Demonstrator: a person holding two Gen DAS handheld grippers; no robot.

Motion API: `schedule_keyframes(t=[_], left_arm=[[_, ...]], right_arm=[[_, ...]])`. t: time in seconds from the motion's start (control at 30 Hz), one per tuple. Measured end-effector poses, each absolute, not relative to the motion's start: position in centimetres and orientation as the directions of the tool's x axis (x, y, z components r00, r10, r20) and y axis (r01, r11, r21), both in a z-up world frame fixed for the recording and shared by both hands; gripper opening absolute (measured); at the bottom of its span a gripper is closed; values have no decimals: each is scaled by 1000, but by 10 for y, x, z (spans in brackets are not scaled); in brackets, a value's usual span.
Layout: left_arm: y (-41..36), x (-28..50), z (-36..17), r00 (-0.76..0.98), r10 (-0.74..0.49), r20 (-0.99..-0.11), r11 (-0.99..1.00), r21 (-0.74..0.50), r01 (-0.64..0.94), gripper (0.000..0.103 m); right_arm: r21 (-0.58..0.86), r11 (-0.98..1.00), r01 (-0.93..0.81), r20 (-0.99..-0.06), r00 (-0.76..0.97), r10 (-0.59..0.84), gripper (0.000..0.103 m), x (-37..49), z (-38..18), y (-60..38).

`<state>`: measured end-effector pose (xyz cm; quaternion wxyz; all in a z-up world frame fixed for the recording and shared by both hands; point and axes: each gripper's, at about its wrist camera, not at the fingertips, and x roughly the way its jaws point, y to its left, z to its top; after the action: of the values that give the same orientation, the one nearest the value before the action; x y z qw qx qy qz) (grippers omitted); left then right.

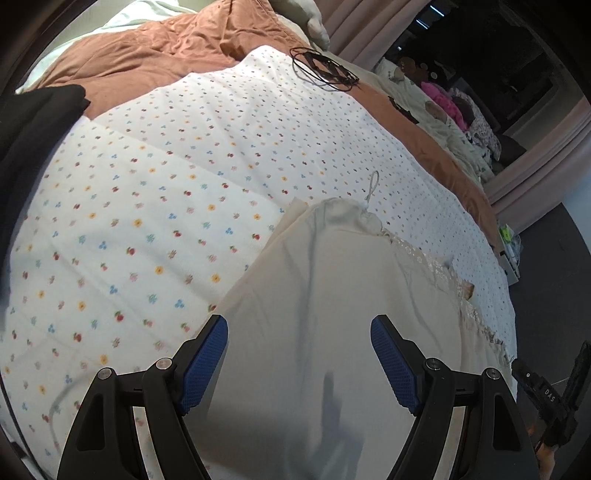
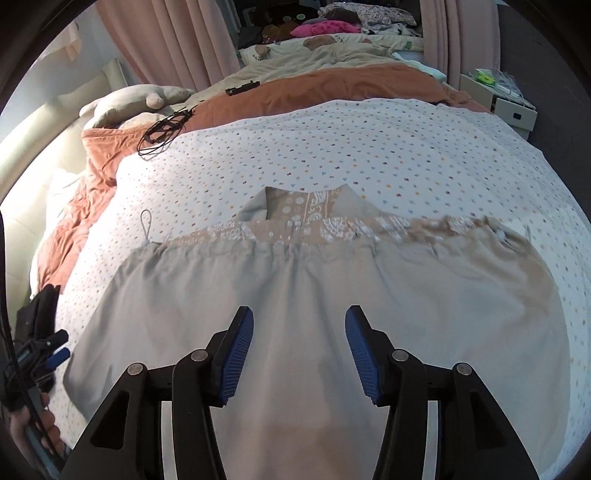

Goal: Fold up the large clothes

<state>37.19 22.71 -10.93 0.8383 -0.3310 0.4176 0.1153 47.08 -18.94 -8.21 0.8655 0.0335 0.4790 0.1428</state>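
A large beige garment [image 2: 303, 295] with a tan and white patterned band [image 2: 314, 225] lies spread flat on the dotted white blanket [image 2: 369, 147]. It also shows in the left wrist view [image 1: 332, 288], with a thin white loop [image 1: 372, 186] at its far corner. My left gripper [image 1: 299, 328] is open and empty above the plain beige cloth. My right gripper [image 2: 299, 325] is open and empty above the middle of the garment. The left gripper shows at the left edge of the right wrist view [image 2: 40, 332]. The right gripper shows at the right edge of the left wrist view [image 1: 554, 395].
A rust-brown quilt [image 2: 332, 85] lies beyond the blanket. A black cable bundle [image 2: 166, 125] sits at the blanket's far corner. A black cloth [image 1: 33, 122] lies at the left. Pillows [image 2: 140, 103], pink curtains [image 2: 166, 33] and a white bedside unit [image 2: 509, 107] stand behind.
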Motion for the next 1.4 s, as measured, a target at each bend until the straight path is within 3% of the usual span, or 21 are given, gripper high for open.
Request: schedule_keyframes(t=[0.27, 0.37, 0.63, 1.13, 1.27, 1.37, 1.4], left_arm=[[231, 324, -95, 652, -149, -743, 739, -522, -426, 81], [232, 312, -92, 644, -130, -754, 757, -494, -427, 81], [247, 291, -115, 609, -185, -771, 727, -524, -443, 78], [240, 311, -168, 528, -341, -778, 621, -608, -495, 75], [241, 315, -172, 551, -327, -767, 594, -621, -512, 74], [245, 319, -173, 554, -302, -776, 579, -611, -540, 59], [247, 318, -174, 557, -297, -775, 568, -613, -549, 49]], right_arm=[[264, 951, -161, -814, 492, 309, 52, 413, -85, -213], [295, 944, -149, -811, 484, 330, 52, 395, -92, -218], [319, 936, -147, -826, 440, 351, 50, 365, -117, -215], [330, 928, -172, -853, 368, 371, 46, 343, -144, -199], [338, 923, -185, -851, 358, 384, 38, 338, -140, -198], [334, 923, -194, -849, 364, 384, 38, 333, -134, -199], [332, 923, -195, -849, 365, 382, 38, 332, -133, -200]])
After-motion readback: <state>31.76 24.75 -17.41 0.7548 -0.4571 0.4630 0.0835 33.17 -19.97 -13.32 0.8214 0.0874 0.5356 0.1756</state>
